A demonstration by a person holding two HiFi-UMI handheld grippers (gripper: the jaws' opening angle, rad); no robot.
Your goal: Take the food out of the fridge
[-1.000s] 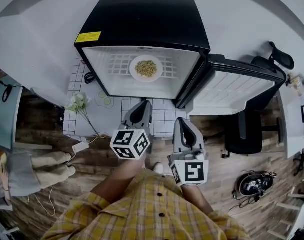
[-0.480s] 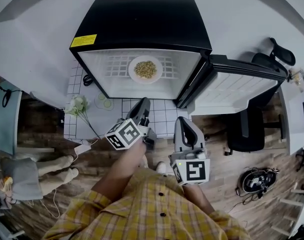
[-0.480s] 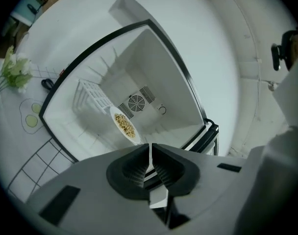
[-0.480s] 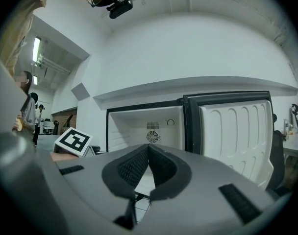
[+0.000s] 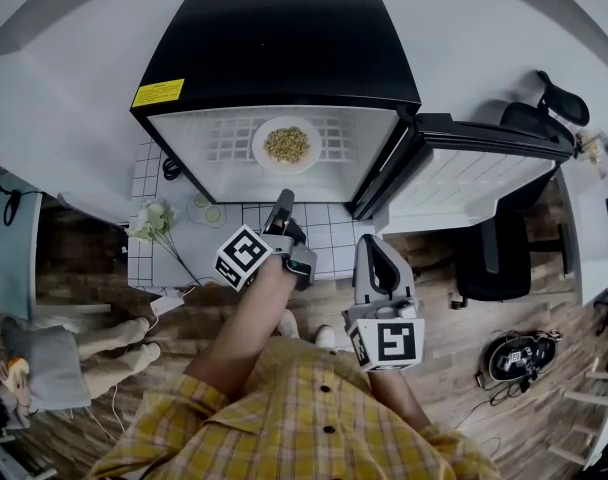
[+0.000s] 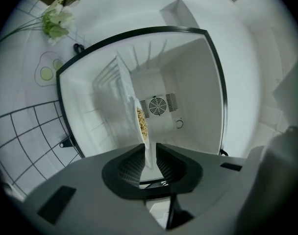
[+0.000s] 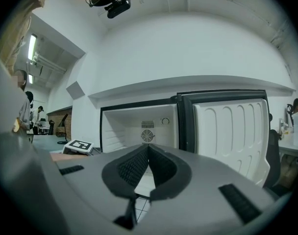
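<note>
The small black fridge (image 5: 284, 58) stands open on the floor, its door (image 5: 474, 178) swung out to the person's right. On the wire shelf (image 5: 219, 146) inside sits a white plate (image 5: 286, 145) heaped with pale grains of food (image 5: 287, 143), about mid-shelf.

The left gripper (image 5: 282, 203) is the nearer one. It points straight into the opening from just outside the front edge, with the plate directly ahead of it. It is rolled onto its side, so in its own view the plate (image 6: 139, 121) shows edge-on, its rim lined up with the narrow gap between the parted jaws. Nothing is caught between them yet.

The right gripper (image 5: 374, 246) hangs lower and to the right, nearer the door, its jaws closed on nothing.

A straight push forward by the left looks like all the grasp needs.
</note>
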